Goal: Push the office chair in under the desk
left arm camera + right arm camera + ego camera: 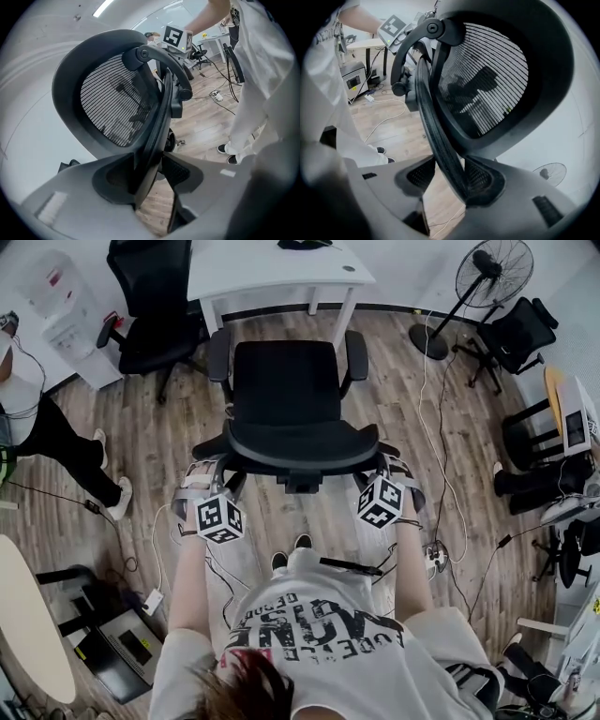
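I clamp my left gripper and right gripper on opposite back edges of the chair (the desk stands just beyond the chair).

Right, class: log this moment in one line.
left gripper: clamped on backrest | right gripper: clamped on backrest | chair: facing desk, not yet under

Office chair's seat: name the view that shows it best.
The head view: it looks down on most of the seat, between both armrests. The two gripper views show just the backrest, mesh and frame, up close, not the seat.
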Demonstrator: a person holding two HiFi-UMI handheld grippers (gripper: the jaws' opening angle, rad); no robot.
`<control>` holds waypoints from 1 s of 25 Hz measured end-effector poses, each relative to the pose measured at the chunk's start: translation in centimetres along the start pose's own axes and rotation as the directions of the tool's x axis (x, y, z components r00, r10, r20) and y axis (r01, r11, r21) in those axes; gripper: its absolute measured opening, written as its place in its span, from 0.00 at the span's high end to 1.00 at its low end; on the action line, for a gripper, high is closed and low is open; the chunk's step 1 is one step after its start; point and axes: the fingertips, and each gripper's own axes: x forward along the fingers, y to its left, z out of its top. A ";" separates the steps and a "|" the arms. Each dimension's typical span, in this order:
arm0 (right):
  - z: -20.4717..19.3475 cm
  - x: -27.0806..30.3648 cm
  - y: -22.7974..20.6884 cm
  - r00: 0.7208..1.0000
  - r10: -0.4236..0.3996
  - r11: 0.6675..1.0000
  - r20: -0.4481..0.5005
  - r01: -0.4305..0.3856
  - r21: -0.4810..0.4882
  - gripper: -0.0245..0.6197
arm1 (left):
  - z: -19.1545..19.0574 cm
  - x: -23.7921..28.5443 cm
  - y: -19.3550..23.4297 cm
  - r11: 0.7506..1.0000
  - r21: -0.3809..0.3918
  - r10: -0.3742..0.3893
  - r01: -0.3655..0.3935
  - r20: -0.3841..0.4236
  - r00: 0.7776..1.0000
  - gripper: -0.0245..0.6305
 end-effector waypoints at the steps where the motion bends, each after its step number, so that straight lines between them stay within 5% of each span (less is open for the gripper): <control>1: 0.1 0.2 -0.3 1.000 0.006 1.000 0.000 -0.006 -0.003 0.67 | 0.0 0.3 0.3 1.000 -0.001 -0.001 0.001 -0.002 1.000 0.66; 25: 2.8 3.2 -2.6 0.999 -0.046 0.999 -0.011 0.046 0.005 0.67 | -2.8 3.4 4.3 1.000 -0.012 -0.022 0.022 0.013 1.000 0.65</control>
